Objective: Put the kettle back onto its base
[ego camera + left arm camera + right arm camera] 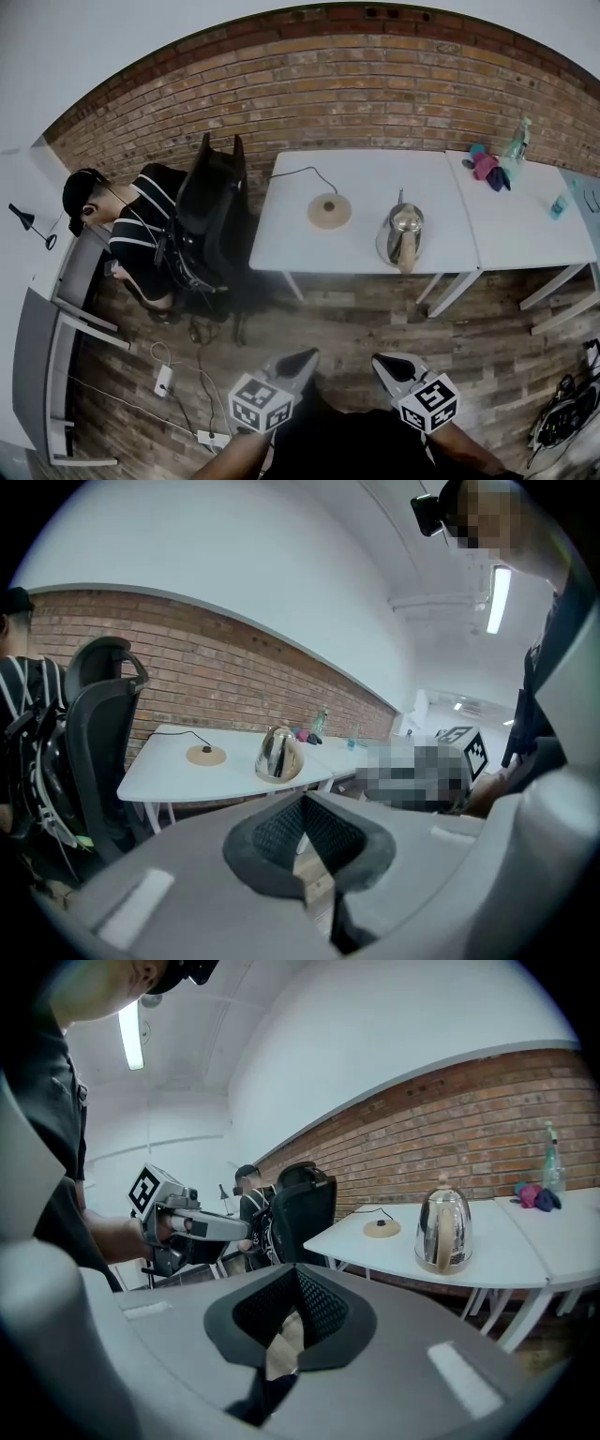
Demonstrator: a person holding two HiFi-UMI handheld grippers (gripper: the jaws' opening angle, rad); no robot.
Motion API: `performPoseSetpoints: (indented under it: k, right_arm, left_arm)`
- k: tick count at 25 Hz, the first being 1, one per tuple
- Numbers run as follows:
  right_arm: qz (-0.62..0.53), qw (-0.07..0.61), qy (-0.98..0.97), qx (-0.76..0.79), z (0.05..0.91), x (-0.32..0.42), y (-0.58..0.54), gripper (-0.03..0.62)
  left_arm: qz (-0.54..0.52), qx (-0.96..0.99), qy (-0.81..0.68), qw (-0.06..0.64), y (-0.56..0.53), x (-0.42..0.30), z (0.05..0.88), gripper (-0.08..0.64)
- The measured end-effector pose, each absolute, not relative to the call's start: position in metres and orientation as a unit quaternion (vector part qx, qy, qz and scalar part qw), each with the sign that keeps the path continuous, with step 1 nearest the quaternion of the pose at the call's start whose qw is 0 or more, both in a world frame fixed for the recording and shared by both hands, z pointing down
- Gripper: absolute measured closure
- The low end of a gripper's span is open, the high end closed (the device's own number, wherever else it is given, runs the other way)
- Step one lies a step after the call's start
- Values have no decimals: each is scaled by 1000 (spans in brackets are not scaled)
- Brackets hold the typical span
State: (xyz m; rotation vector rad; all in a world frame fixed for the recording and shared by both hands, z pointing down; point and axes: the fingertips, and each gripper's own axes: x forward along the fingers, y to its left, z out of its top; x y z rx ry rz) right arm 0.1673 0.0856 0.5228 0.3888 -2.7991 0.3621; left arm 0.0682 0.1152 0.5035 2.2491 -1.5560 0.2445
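In the head view, a white tabletop [366,178] stands against a brick wall [356,84]. The round base [329,211] lies on it with a cord running off toward the wall. The kettle [401,234] stands upright on the same tabletop to the right of the base, apart from it and closer to the front edge than the base is. Well to the left of the base, a person [136,234] sits beside a black chair [211,211]. Far to the base's right, on a second tabletop [525,220], stands a bottle [515,142]. The left claw [302,356] and the right claw [382,362] are held low over the wooden floor, well short of the base. In the left gripper view, the left claw [305,803] has its dark pads pressed together with nothing between them. Beyond it the kettle [277,754] stands just right of the base [205,755], and the chair [98,733] is left of the base. In the right gripper view, the right claw [296,1279] is likewise closed and empty. The kettle [442,1230] stands right of the base [382,1228] and nearer than it. The left claw [202,1227] shows far left of the base, in front of the chair [302,1204].
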Motion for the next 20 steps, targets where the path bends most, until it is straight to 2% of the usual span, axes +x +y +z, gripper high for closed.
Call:
performPoseSetpoints:
  k: [13, 20]
  right_arm:
    - [144, 175, -961, 156, 515, 99, 23, 565]
    - [141, 164, -959, 183, 487, 26, -30, 565]
  left_arm:
    - [107, 821, -522, 205, 52, 6, 496, 558]
    - [99, 839, -496, 203, -2, -62, 484, 558]
